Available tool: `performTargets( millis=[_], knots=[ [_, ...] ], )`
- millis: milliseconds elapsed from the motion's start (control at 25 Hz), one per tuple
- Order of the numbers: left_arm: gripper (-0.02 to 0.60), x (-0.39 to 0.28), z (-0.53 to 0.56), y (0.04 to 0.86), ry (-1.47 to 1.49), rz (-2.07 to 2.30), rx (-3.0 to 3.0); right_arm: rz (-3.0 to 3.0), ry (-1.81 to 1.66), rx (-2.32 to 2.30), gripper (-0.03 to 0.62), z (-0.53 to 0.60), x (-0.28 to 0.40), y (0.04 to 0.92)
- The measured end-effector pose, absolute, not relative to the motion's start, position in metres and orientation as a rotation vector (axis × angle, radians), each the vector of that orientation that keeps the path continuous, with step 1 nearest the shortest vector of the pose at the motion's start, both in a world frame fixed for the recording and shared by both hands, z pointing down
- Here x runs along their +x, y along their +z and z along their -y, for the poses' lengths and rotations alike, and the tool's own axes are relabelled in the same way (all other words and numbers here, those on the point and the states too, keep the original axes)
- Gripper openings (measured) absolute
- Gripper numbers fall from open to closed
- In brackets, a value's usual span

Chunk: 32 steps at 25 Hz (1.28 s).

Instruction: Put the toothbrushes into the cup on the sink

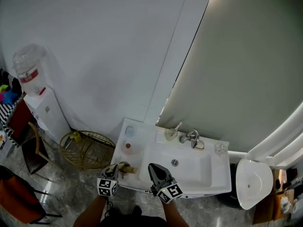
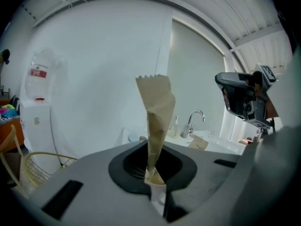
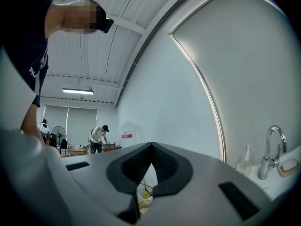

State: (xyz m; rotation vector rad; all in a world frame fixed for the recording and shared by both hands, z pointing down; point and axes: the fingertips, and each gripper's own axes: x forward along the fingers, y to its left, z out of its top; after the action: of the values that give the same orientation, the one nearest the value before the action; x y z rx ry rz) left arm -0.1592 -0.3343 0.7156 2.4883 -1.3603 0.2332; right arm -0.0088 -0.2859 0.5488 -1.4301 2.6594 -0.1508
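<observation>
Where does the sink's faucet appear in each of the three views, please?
Head view: the faucet is right of centre, in the lower half.
Left gripper view: the faucet is right of centre, just below mid-height.
Right gripper view: the faucet is at the far right, low in the picture.
Shared landmark: the pale wall panel rises behind the faucet in all three views.

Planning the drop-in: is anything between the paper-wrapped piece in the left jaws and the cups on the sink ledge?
Nothing visible. The left gripper holds the wrapped piece at the sink's front-left edge; only bare ledge separates it from the nearer cup.
</observation>
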Motion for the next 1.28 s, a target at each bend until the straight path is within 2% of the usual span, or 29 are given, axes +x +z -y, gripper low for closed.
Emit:
performTargets(
  millis=[640, 1280],
  knots=[
    [0.034, -0.136, 0.349, 0.760, 0.437, 1.308, 2.452, -2.650, -0.175, -1.457, 0.028, 0.287, -0.001, 0.557],
    [0.032, -0.130, 0.353, 0.784, 0.515, 1.257, 2.415, -2.671, -0.194, -1.439, 0.028, 0.289, -0.004, 0.563]
  ],
)
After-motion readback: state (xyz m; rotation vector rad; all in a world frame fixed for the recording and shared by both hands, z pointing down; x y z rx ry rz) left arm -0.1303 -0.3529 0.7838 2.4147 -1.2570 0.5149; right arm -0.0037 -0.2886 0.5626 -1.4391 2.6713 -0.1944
